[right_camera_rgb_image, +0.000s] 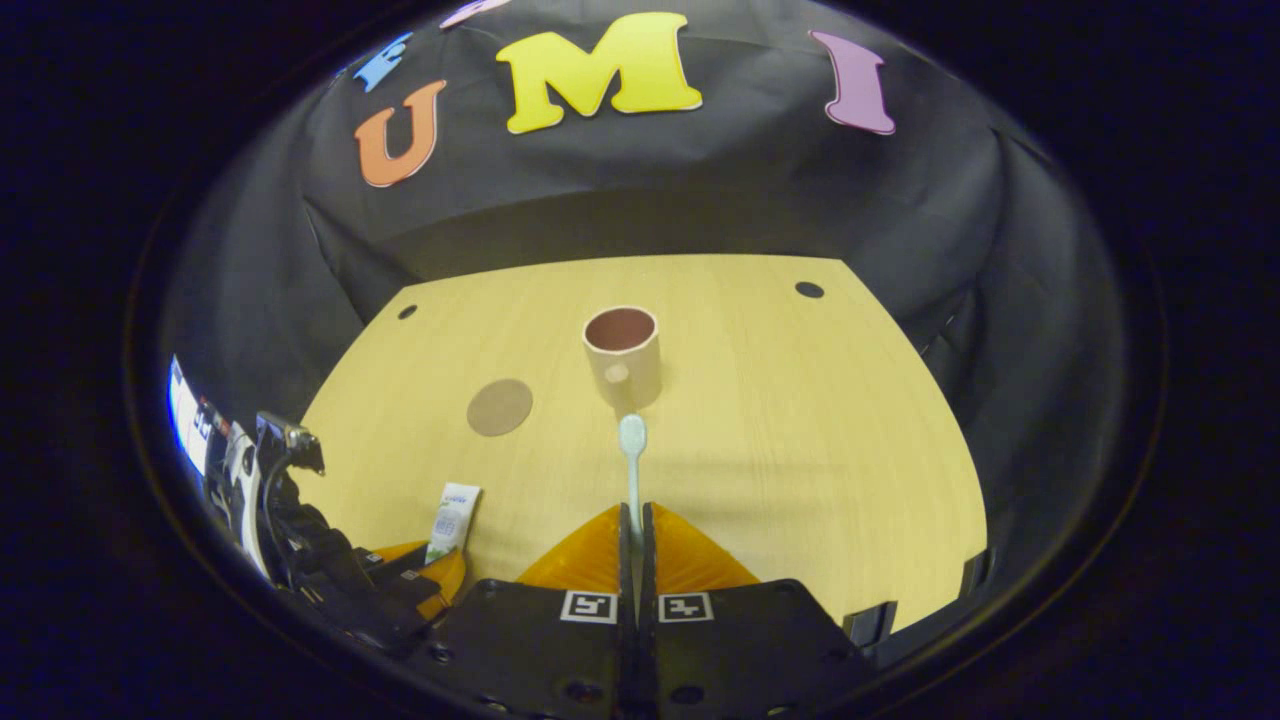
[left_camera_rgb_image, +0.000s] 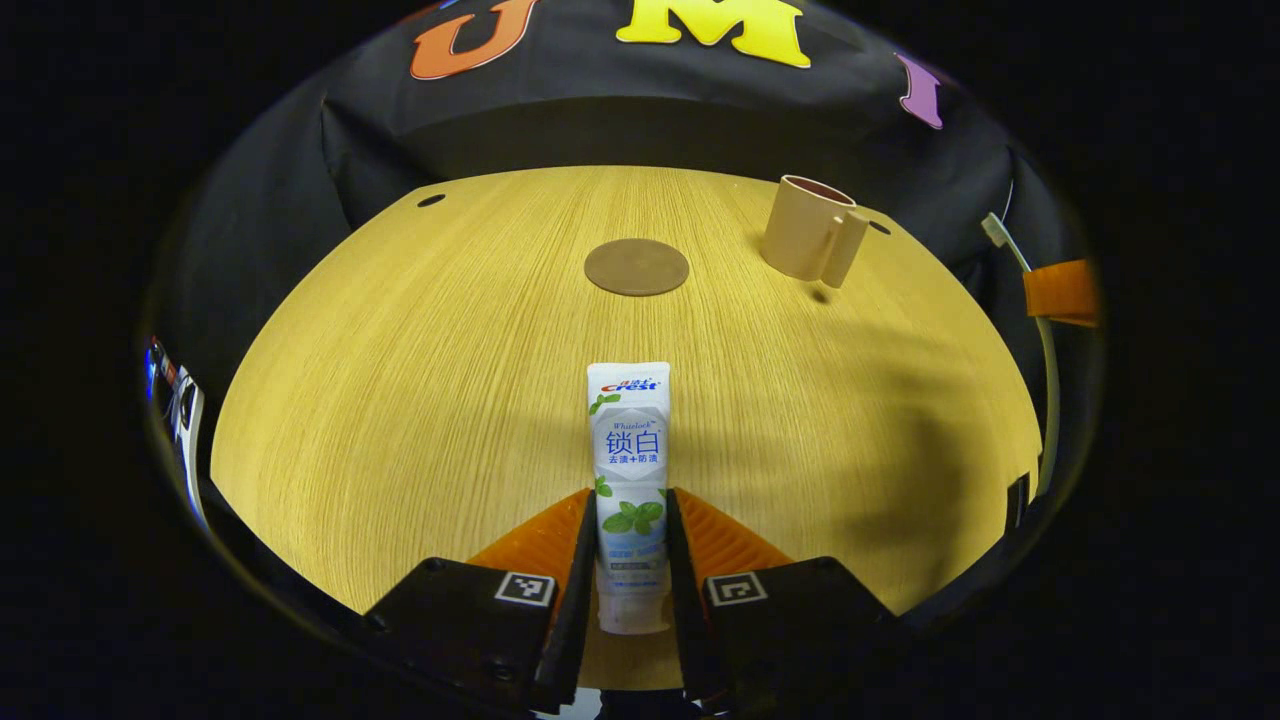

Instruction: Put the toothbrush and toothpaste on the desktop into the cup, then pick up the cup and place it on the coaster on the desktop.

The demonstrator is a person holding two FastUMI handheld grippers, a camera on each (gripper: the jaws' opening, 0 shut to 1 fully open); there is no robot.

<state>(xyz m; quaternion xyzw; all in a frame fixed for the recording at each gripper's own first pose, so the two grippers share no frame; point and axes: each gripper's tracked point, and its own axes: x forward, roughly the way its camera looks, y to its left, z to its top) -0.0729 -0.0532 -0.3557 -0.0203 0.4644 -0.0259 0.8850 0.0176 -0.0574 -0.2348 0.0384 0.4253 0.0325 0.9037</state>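
Flat toothpaste tube (left_camera_rgb_image: 631, 470) over wood-grain desktop (left_camera_rgb_image: 420, 380).

The left gripper (left_camera_rgb_image: 632, 545) points forward over the surface (left_camera_rgb_image: 420, 400), its jaws drawn in on either side of the toothpaste (left_camera_rgb_image: 630, 480) — both fingers (left_camera_rgb_image: 545, 545) press against the tube, which stands out ahead of them. In the right gripper view the left gripper (right_camera_rgb_image: 425, 570) sits low at the left edge, the tube angled up from it. The right gripper (right_camera_rgb_image: 635, 545) is held level above the surface, its jaws nearly together and pinching the toothbrush (right_camera_rgb_image: 632, 455) handle — the brush head juts out ahead of the fingertips.
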